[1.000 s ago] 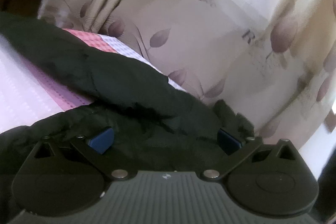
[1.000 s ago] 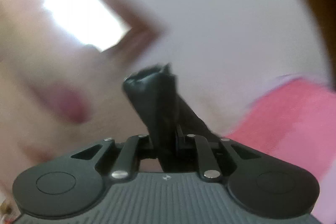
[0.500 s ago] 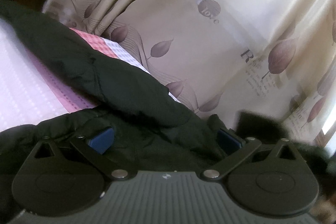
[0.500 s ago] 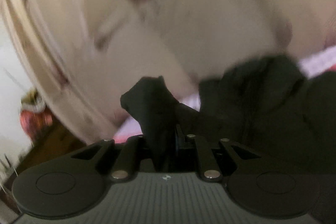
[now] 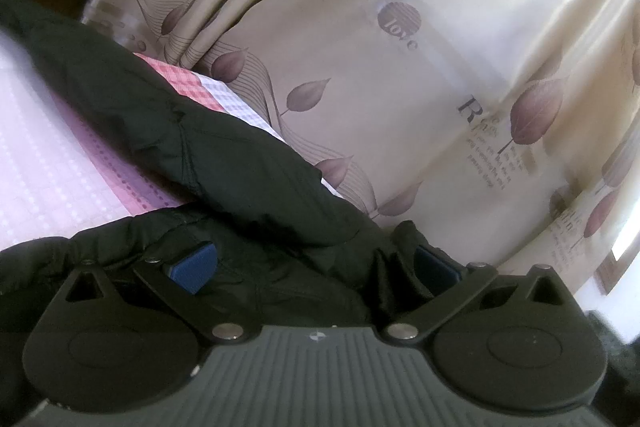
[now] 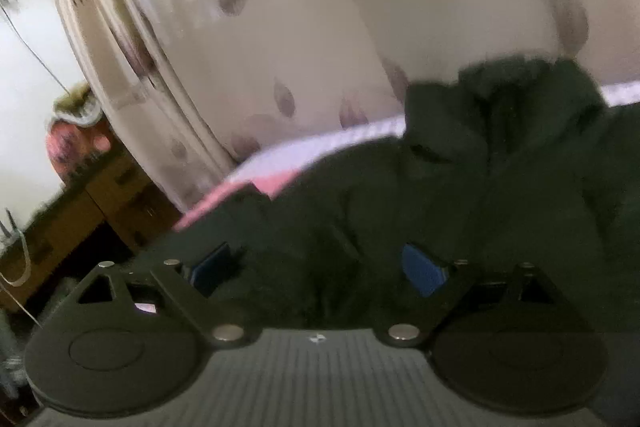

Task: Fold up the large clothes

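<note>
Lower frame: the right claw point(image 6: 316, 267) is opening over a black padded jacket point(image 6: 460, 195), cloth between its pads; the left claw point(image 5: 312, 263) stands apart. Soft, bulky, best pinched at seams, it sprawls across the pink bed point(image 5: 44, 163), curtain point(image 5: 420, 87) behind.

The jacket point(image 5: 224, 163) is spread on the bed point(image 5: 48, 163), with the curtain point(image 5: 400, 87) hung behind both. In the right wrist view, the jacket point(image 6: 480, 187) is seen right of a cabinet point(image 6: 92, 211), which is placed left of the curtain point(image 6: 320, 27).
</note>
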{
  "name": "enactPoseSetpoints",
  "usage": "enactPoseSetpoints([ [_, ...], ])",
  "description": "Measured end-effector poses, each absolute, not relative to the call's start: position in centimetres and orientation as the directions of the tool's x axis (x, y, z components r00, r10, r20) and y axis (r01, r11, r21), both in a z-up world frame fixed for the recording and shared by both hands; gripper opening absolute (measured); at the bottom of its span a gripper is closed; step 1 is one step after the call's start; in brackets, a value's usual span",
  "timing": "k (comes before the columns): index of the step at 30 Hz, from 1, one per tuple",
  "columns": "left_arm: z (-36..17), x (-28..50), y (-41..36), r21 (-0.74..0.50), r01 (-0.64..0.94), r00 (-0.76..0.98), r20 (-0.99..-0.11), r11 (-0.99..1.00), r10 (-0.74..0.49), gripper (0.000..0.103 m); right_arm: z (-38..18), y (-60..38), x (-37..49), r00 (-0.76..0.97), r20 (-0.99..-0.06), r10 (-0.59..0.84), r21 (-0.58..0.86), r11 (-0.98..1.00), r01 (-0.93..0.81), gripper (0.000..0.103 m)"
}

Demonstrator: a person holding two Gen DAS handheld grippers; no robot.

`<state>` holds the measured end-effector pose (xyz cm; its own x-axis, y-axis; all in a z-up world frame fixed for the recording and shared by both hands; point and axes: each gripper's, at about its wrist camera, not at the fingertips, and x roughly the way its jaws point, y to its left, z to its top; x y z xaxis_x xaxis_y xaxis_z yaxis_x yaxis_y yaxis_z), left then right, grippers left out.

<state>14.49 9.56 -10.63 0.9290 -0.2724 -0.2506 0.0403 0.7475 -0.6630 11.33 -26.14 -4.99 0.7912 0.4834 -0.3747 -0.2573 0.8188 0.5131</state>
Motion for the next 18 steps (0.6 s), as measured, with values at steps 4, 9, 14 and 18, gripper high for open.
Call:
enactPoseSetpoints([
  [4, -10.6, 14.5, 9.6, -0.663, 0.04, 0.929, -0.251, 0.748, -0.272, 0.103, -4.1, -26.2, 11.6, 0.809, -0.395, 0.436, 0.456, 0.857, -0.239, 0.058],
  [9, -10.8, 14.4, 9.7, -0.665, 0.038, 0.93, -0.25, 0.745, -0.27, 0.103, -5.7, -22.7, 14.4, 0.782, -0.469, 0.411, 0.361, 0.897, -0.255, 0.04],
  [14, -10.8, 14.3, 9.9, -0.676, 0.044, 0.932, -0.237, 0.735, -0.273, 0.103, -9.6, -19.4, 15.7, 0.715, -0.587, 0.381, 0.235, 0.925, -0.3, 0.04],
  [18, -10.2, 14.1, 11.7, -0.725, 0.046, 0.921, -0.236, 0.687, -0.31, 0.103, -9.6, -19.4, 15.5, 0.721, -0.585, 0.371, 0.224, 0.928, -0.296, 0.041],
])
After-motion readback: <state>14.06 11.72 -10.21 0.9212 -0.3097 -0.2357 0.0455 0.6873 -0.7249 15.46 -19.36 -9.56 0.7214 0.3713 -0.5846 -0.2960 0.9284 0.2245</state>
